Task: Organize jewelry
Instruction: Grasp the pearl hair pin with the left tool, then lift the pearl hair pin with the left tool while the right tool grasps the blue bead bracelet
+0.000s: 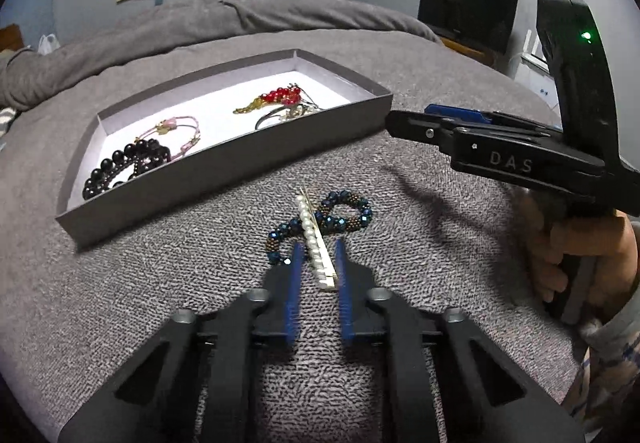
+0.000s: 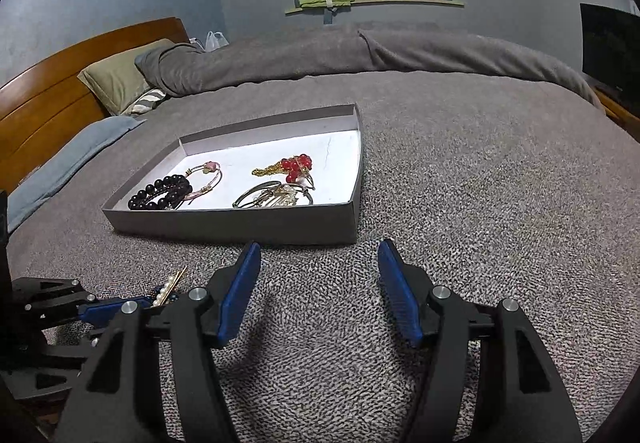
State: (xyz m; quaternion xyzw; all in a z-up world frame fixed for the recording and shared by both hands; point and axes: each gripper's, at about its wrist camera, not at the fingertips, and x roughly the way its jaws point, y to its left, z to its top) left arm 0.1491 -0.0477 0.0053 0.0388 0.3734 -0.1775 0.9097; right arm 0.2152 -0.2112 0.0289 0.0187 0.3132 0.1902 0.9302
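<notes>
The left tool (image 1: pixel 318 255) is closed down around the near end of the pearl hair clip (image 1: pixel 314 239), low in the middle of the left wrist view. Whether both pads truly pinch the clip is hard to tell: a gap shows beside the left pad. The clip lies across a blue beaded bracelet (image 1: pixel 320 221) on the grey bed cover (image 1: pixel 440 243). The right tool (image 2: pixel 318 291) hangs open and empty at the lower centre of its own view, near the box (image 2: pixel 236 221).

The likely trouble is the bracelet: its loop passes under the clip and touches the left pad, so a lift could drag the beads along or tip the thin clip out sideways. The nubbly, looped cover could also snag the clip's gold wire.

The clip is a stiff narrow bar with a row of small round pearls; the bracelet is a limp rope of faceted glassy beads. The box is shallow grey card with a white floor, holding black beads (image 1: pixel 124 169), a pink bangle (image 1: pixel 178 133) and red beads (image 1: pixel 282 95).
</notes>
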